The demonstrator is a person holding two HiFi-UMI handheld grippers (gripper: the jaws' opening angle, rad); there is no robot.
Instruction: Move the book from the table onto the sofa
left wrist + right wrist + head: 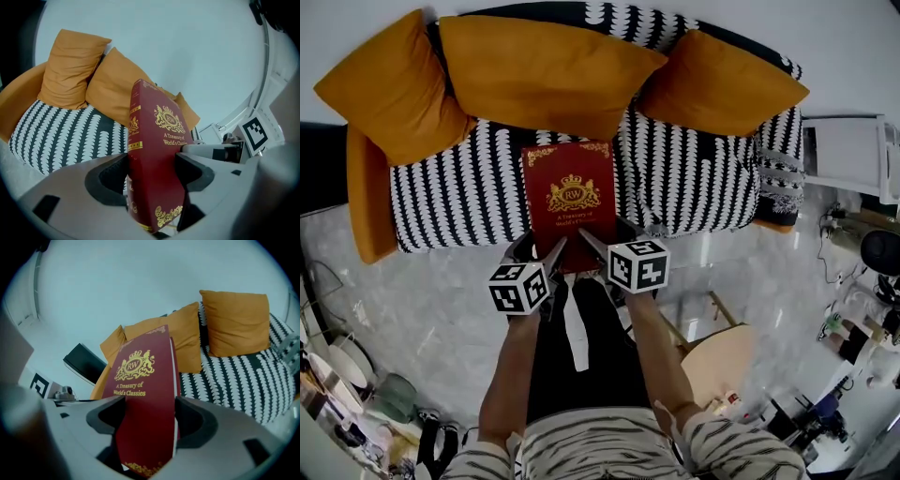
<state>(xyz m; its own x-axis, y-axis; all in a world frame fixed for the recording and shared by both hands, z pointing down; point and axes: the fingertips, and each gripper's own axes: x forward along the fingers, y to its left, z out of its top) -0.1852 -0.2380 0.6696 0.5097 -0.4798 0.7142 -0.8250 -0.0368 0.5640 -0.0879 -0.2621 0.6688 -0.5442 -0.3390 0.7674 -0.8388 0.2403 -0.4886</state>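
Note:
A dark red book (570, 202) with gold lettering is held cover-up over the front of the black-and-white patterned sofa (459, 192). My left gripper (551, 255) is shut on its near left corner and my right gripper (589, 242) is shut on its near right corner. In the left gripper view the book (154, 159) stands clamped between the jaws, spine toward the camera. The right gripper view shows the book (140, 394) pinched the same way, cover facing left. Whether its far end rests on the seat cannot be told.
Three orange cushions (544, 70) lean along the sofa back, with another orange cushion (367, 202) at the left arm. A round wooden table (722, 361) stands on the grey floor to my right. Clutter lines the floor's right edge (862, 309) and lower left corner (356, 394).

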